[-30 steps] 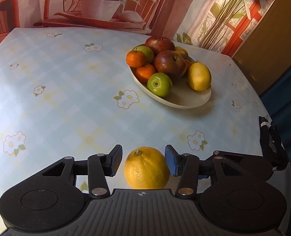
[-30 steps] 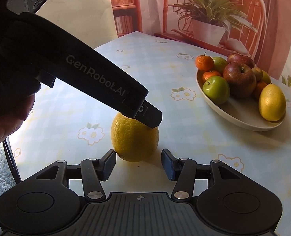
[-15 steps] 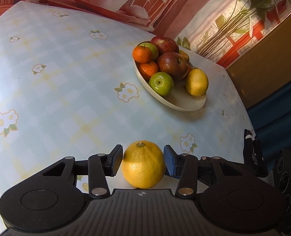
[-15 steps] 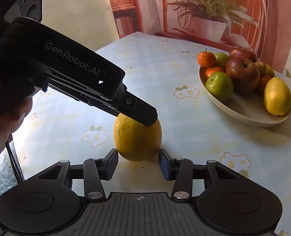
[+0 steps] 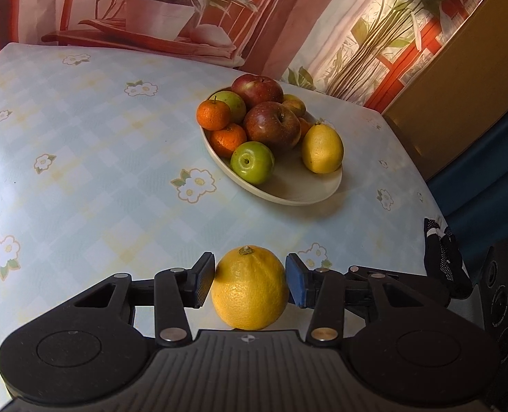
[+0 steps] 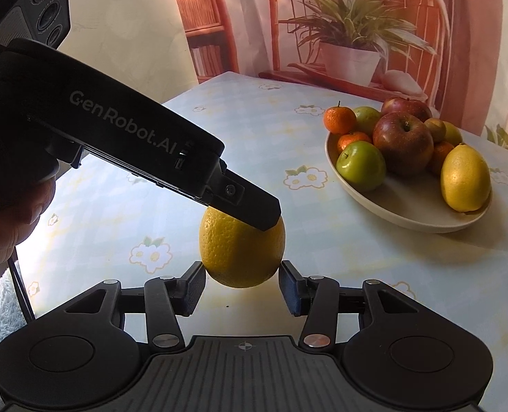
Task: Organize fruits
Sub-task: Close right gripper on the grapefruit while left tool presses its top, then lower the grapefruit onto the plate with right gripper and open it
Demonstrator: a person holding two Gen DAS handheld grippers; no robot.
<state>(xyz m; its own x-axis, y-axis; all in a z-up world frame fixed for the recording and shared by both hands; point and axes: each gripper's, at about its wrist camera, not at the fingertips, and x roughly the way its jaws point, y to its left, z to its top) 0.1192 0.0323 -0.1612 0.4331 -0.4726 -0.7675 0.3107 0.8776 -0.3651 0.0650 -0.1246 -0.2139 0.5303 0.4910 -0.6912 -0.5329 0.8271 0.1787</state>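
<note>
A large yellow lemon (image 5: 250, 292) sits between the pads of my left gripper (image 5: 250, 281), which is shut on it; both pads touch its sides. From the right wrist view the same lemon (image 6: 241, 254) shows with a left finger (image 6: 250, 206) laid across its top. My right gripper (image 6: 241, 285) is open, its tips close beside the lemon's lower sides. Farther back stands a cream oval bowl (image 5: 288, 199) holding red apples (image 5: 272, 128), a green apple (image 5: 252, 163), mandarins (image 5: 213, 114) and another lemon (image 5: 322, 147).
The table wears a pale checked cloth with flowers (image 5: 195, 185). Its right edge drops to something dark blue (image 5: 487, 178) and a wooden panel (image 5: 460, 96). A hand (image 6: 6, 226) holds the left gripper. A backdrop showing a potted plant (image 6: 350, 58) closes the far side.
The left jaws have closed from a small gap onto the lemon's sides. The right jaws have narrowed slightly around the lemon's base. The bowl has not moved.
</note>
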